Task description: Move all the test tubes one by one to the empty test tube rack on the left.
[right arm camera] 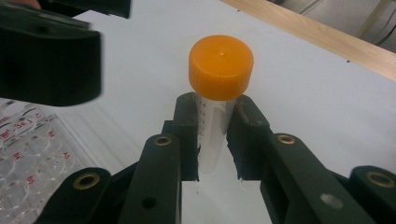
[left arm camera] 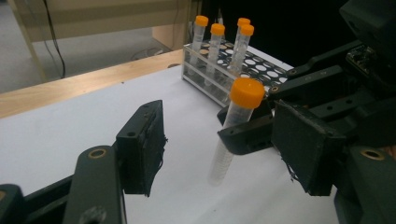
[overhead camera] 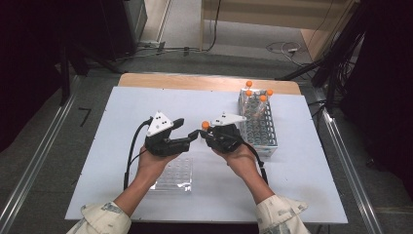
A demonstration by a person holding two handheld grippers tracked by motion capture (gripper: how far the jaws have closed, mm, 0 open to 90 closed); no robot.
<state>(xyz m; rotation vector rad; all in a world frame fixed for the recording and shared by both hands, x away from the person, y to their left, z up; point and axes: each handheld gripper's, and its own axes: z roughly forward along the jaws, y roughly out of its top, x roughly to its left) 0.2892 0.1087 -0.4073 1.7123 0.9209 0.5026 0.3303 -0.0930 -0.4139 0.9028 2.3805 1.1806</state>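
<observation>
Right gripper (right arm camera: 212, 140) is clamped on an orange-capped tube (right arm camera: 215, 112), pads on the clear body just under the cap, tube upright above the white table mat (overhead camera: 292, 170). Left gripper (left arm camera: 219, 149) is released, jaws apart on either side of the tube without touching it. Tube rack (overhead camera: 258, 127) with four more capped tubes stands just right of the grippers. Clear well plate (overhead camera: 174, 176) lies under the left hand (overhead camera: 153, 163).

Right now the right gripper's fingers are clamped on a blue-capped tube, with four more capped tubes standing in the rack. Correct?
Not quite: the cap is orange, not blue. The right gripper view shows the right gripper clamped on the tube just under its orange cap. The rest holds: four capped tubes stand in the rack.
</observation>
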